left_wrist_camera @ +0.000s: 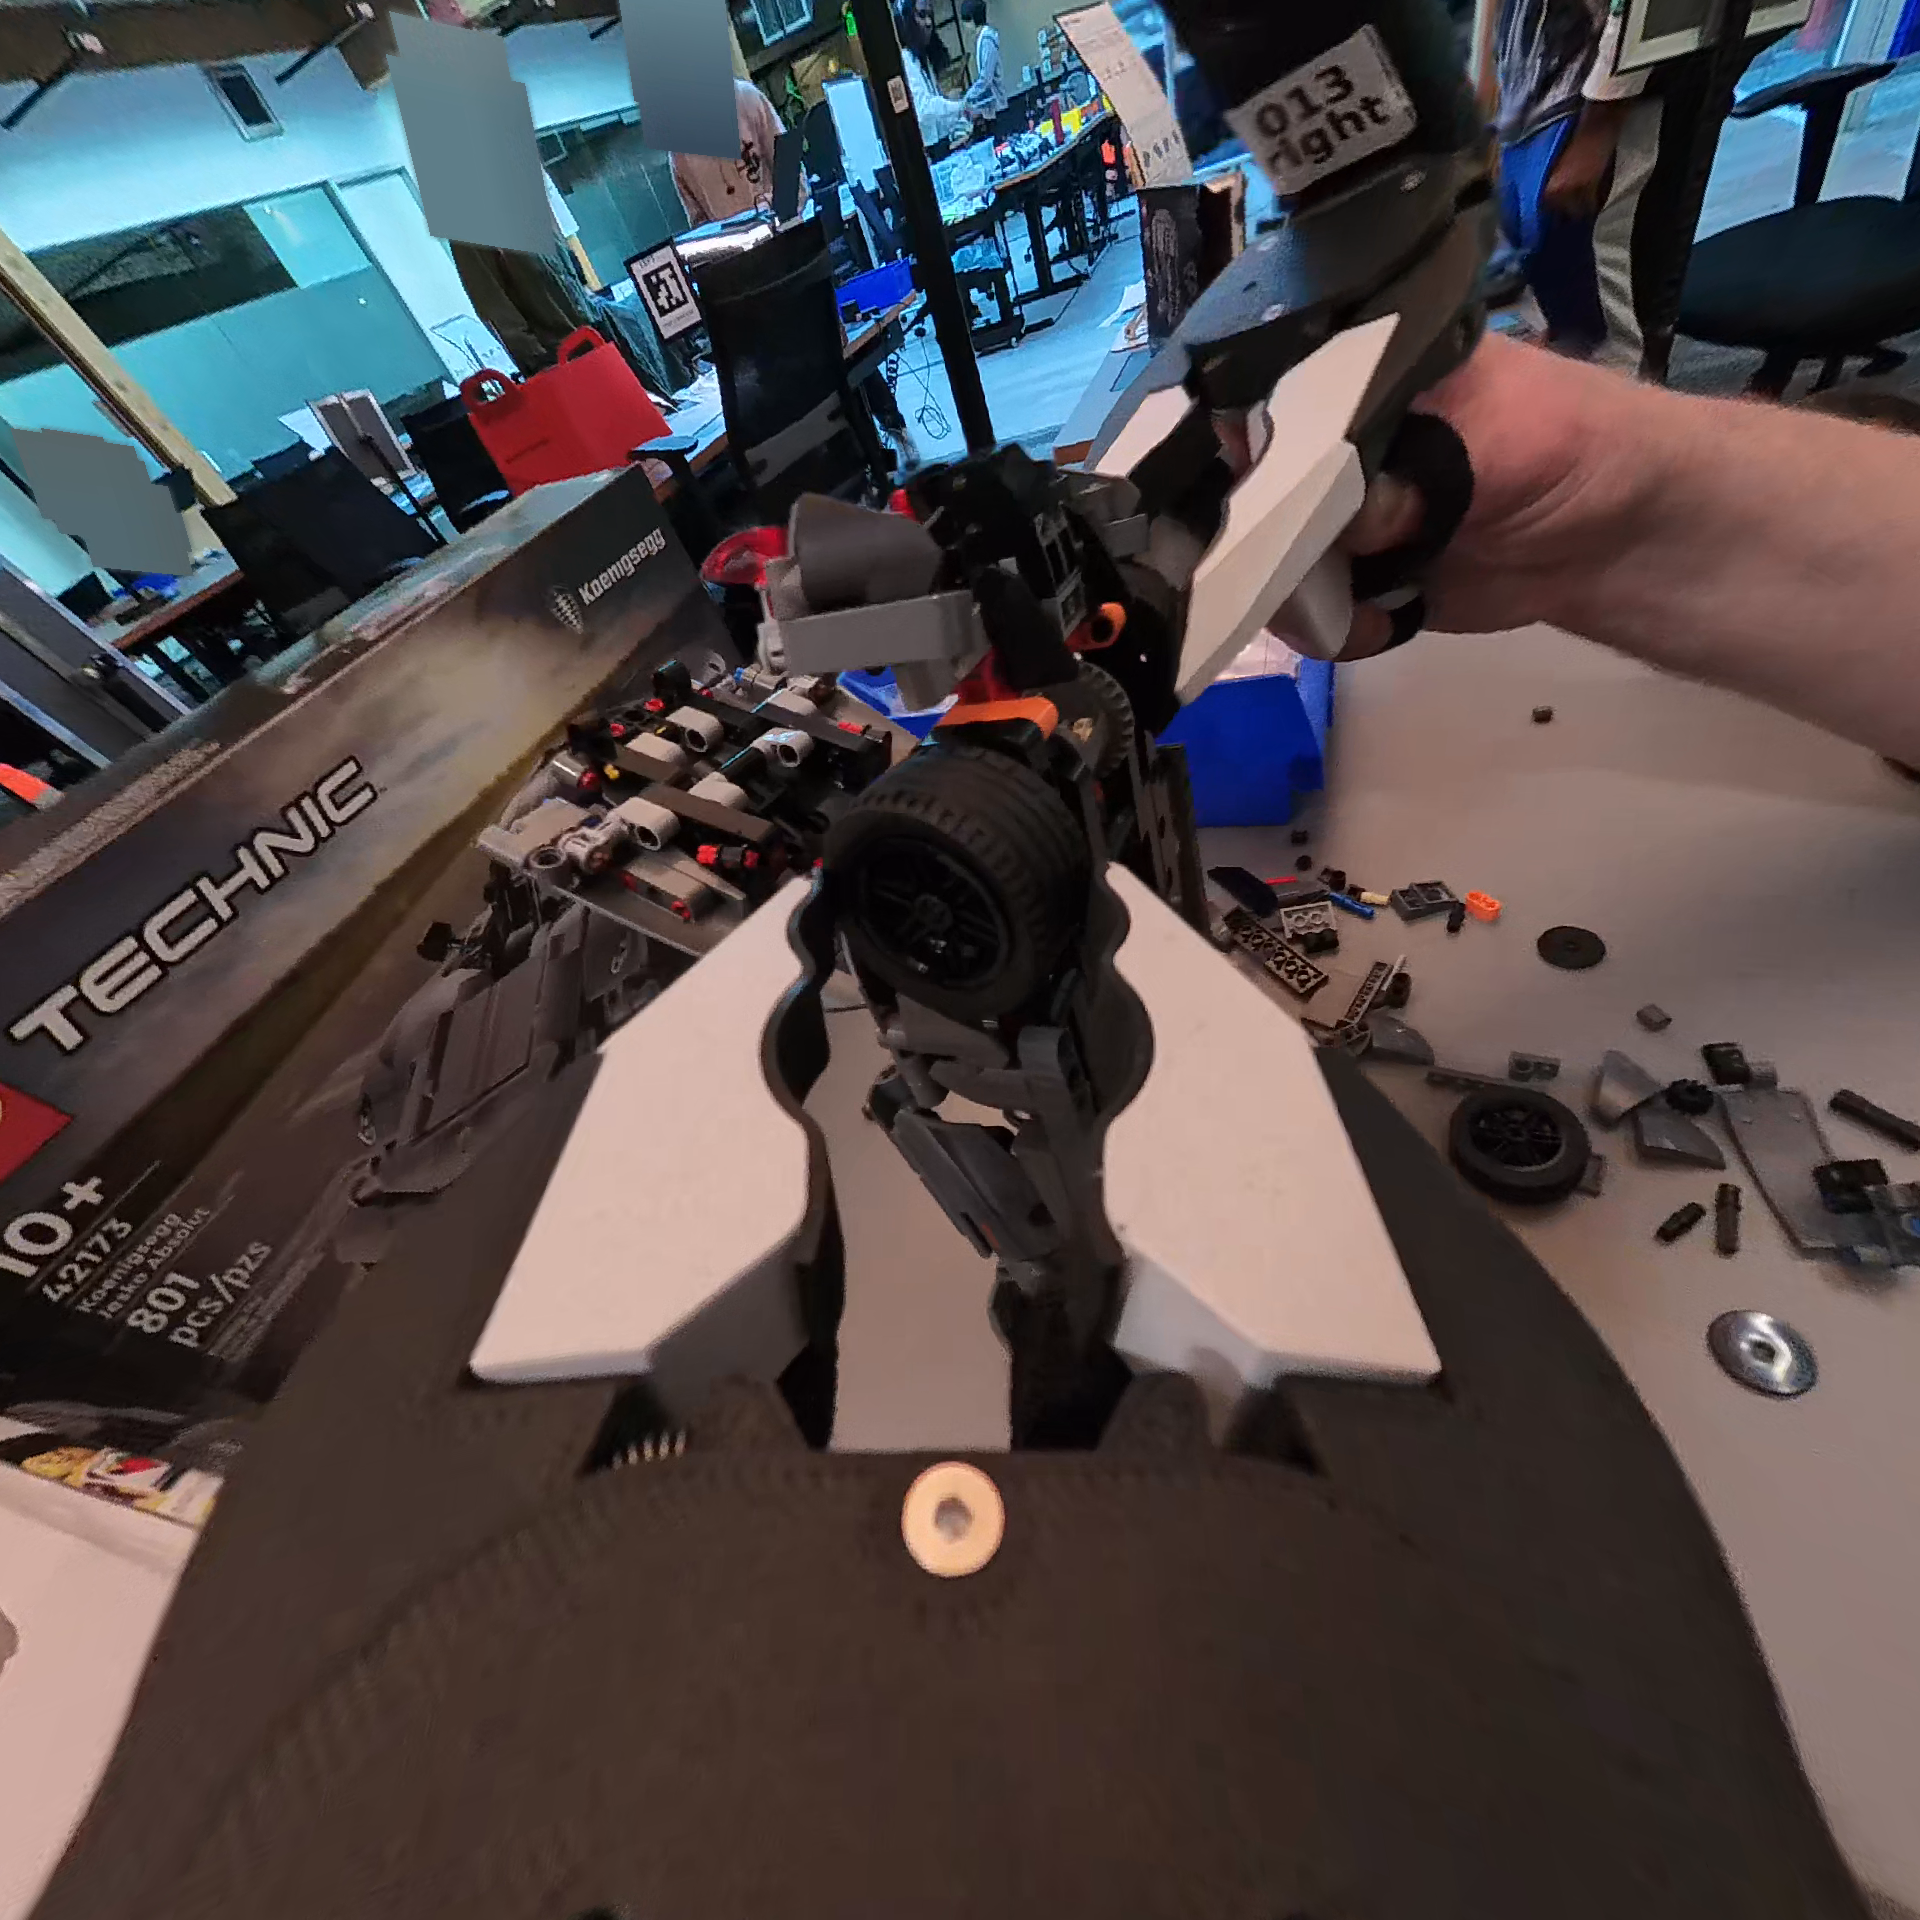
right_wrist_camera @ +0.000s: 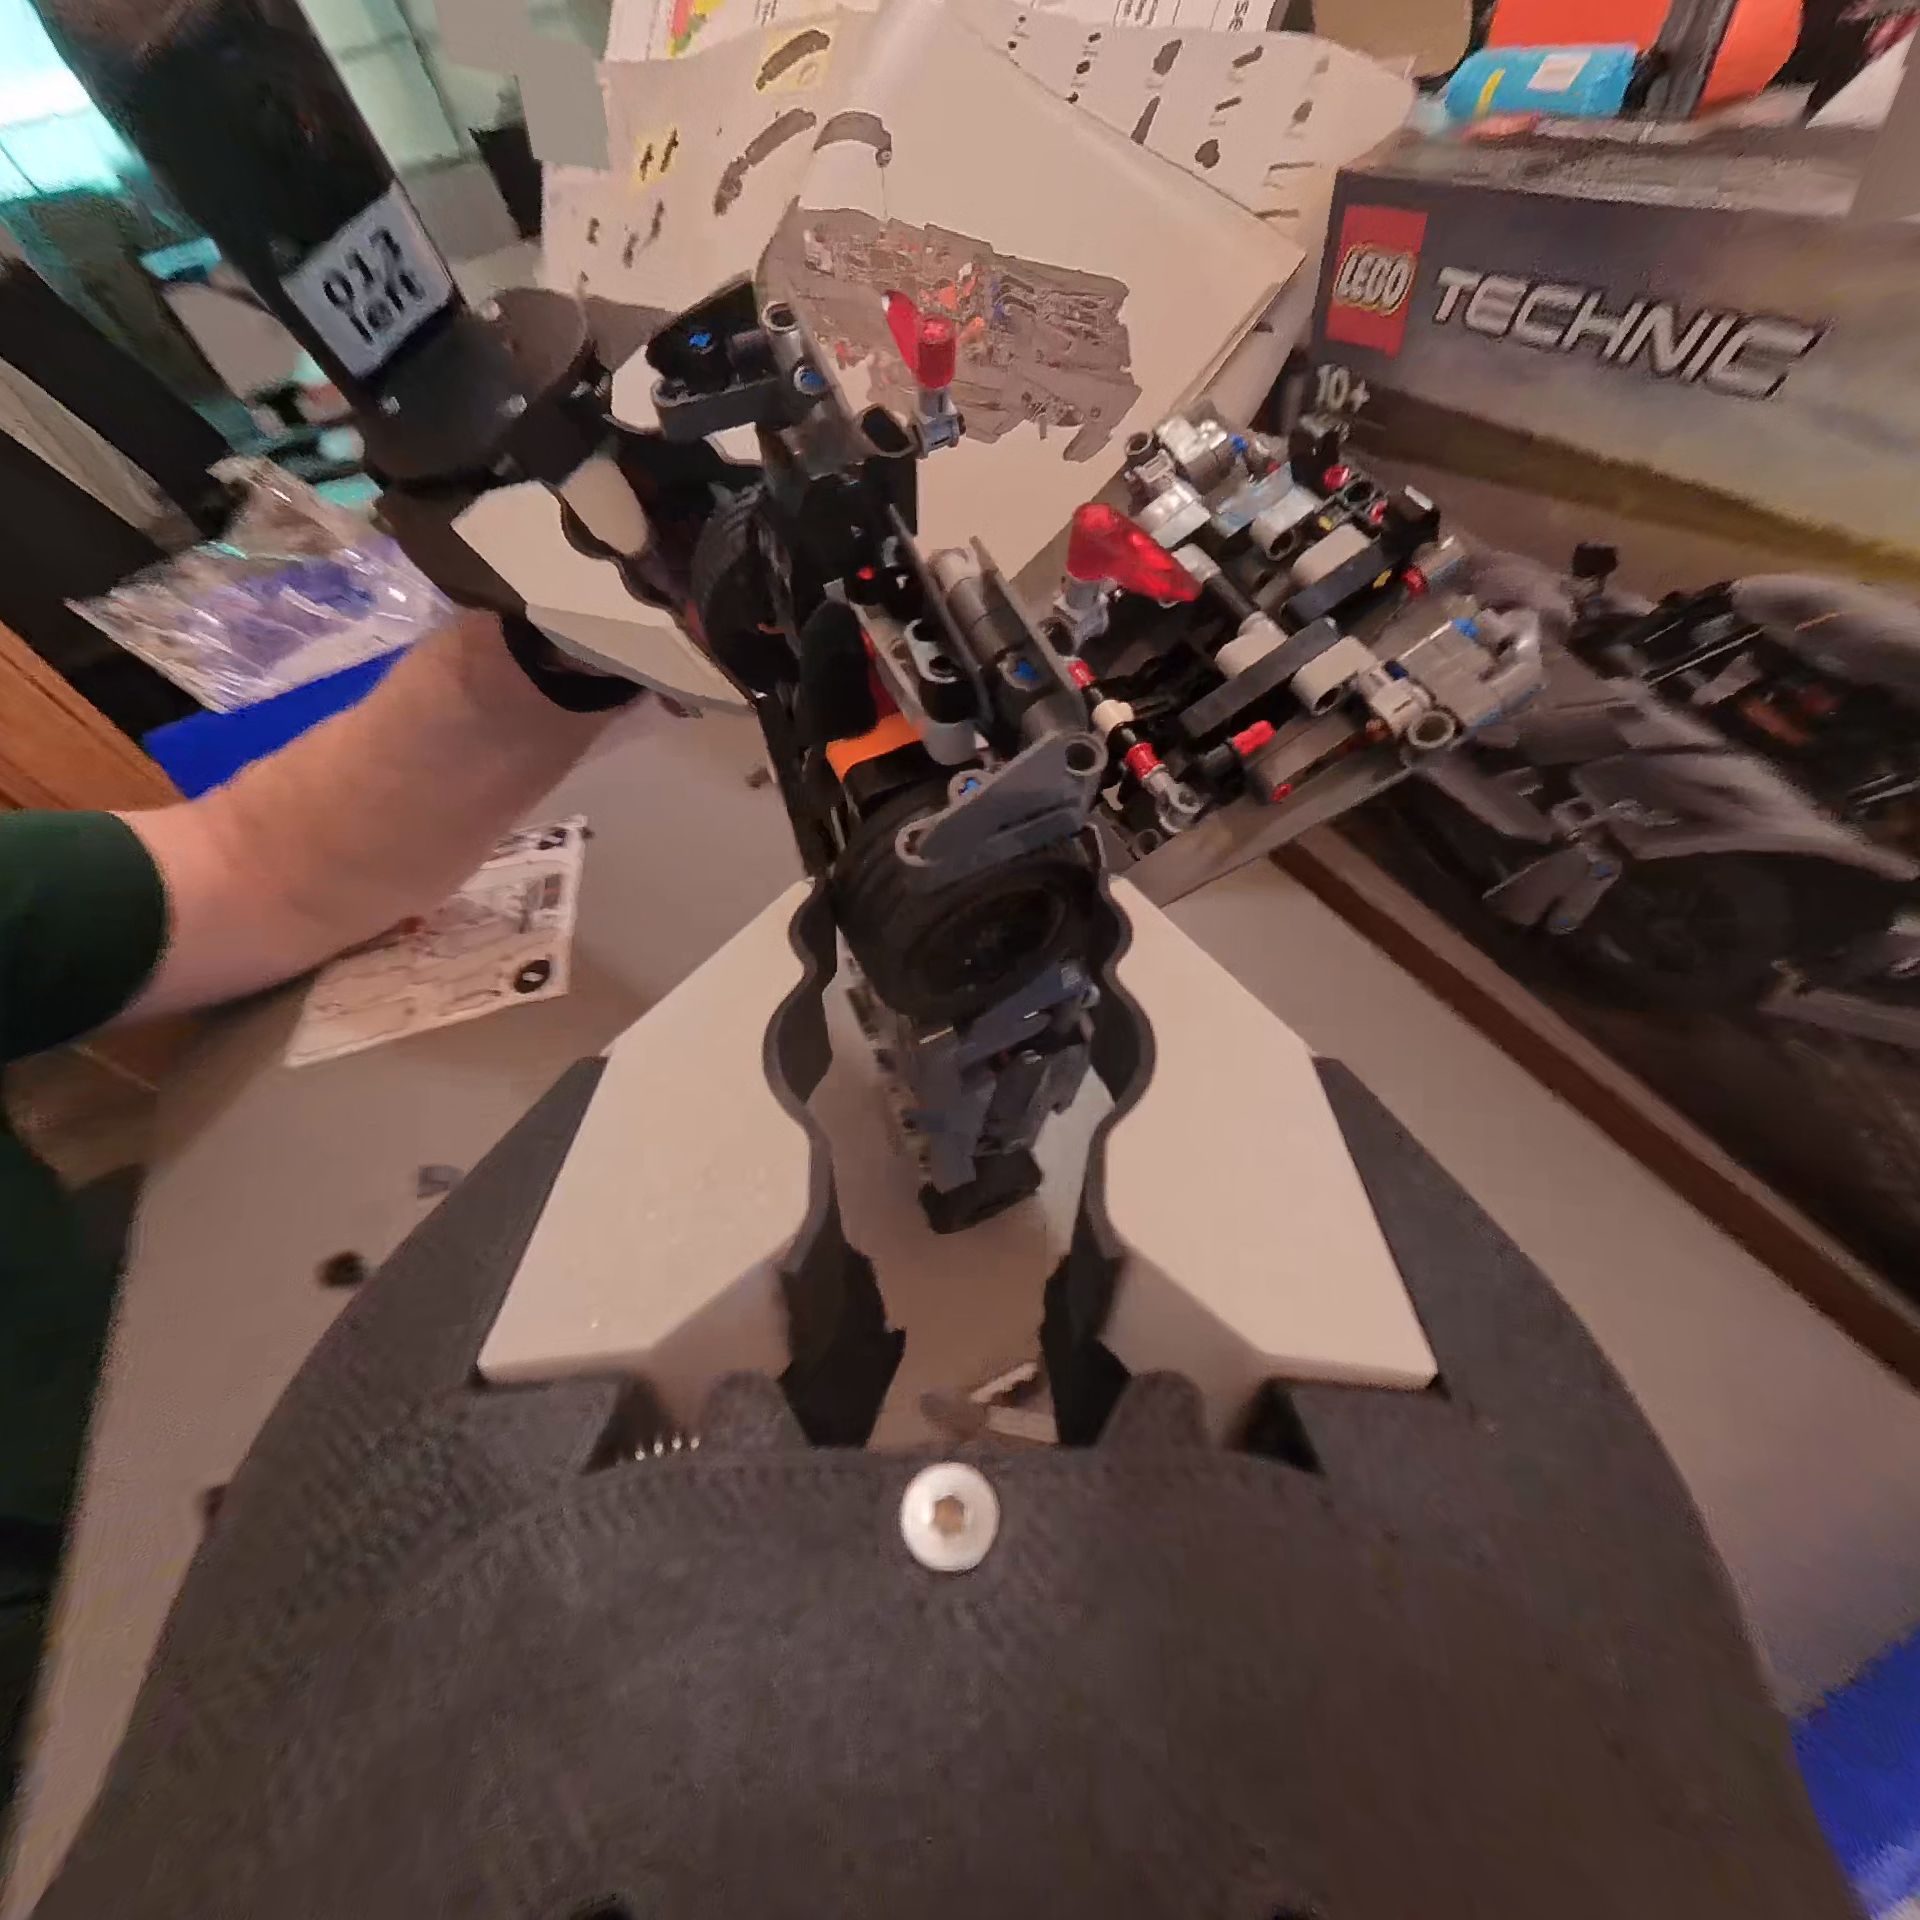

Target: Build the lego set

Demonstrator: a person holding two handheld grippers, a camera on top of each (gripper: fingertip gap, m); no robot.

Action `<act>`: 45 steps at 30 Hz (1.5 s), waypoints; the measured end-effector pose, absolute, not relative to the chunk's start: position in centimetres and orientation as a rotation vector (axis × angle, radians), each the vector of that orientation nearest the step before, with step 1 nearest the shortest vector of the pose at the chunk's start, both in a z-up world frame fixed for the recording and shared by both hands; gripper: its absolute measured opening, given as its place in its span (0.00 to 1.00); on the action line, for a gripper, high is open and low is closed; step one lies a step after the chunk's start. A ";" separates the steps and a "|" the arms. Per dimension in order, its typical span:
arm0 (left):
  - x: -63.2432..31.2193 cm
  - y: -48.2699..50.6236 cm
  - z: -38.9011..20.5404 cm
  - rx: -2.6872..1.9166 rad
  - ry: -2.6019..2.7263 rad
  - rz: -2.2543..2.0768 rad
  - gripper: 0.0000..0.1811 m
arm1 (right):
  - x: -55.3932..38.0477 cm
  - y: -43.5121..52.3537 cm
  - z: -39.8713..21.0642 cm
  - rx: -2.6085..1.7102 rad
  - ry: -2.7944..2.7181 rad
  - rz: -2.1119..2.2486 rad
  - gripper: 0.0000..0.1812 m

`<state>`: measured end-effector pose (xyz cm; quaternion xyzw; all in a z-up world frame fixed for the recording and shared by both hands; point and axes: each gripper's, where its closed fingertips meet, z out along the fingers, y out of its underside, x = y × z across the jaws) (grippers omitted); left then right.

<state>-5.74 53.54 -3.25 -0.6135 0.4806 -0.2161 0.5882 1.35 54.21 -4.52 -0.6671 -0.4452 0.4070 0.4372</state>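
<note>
Gripping the half-built car (left_wrist_camera: 977, 831) from opposite ends, the left gripper (left_wrist_camera: 961, 997) closes on one wheel (left_wrist_camera: 961, 904) and the right gripper (right_wrist_camera: 961, 997) on another wheel (right_wrist_camera: 971, 914). The car hangs above the table (left_wrist_camera: 1558, 790), its long axis running straight from one gripper to the other (neither is nearer). Loose parts (left_wrist_camera: 1538, 1101) lie right of it; beyond leans the set's box (left_wrist_camera: 312, 831)
</note>
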 end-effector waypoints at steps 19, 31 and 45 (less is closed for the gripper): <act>-6.2 54.0 -3.3 -1.489 1.048 -0.716 0.26 | 1.0 54.3 -4.4 -1.493 -1.185 0.627 0.26; -6.2 53.6 -3.1 -1.183 1.226 -0.290 0.26 | 1.0 53.9 -4.4 -1.755 -1.044 1.296 0.25; -6.6 53.5 -3.1 -1.198 1.234 -0.314 0.26 | 0.8 54.0 -4.4 -1.690 -1.080 1.165 0.26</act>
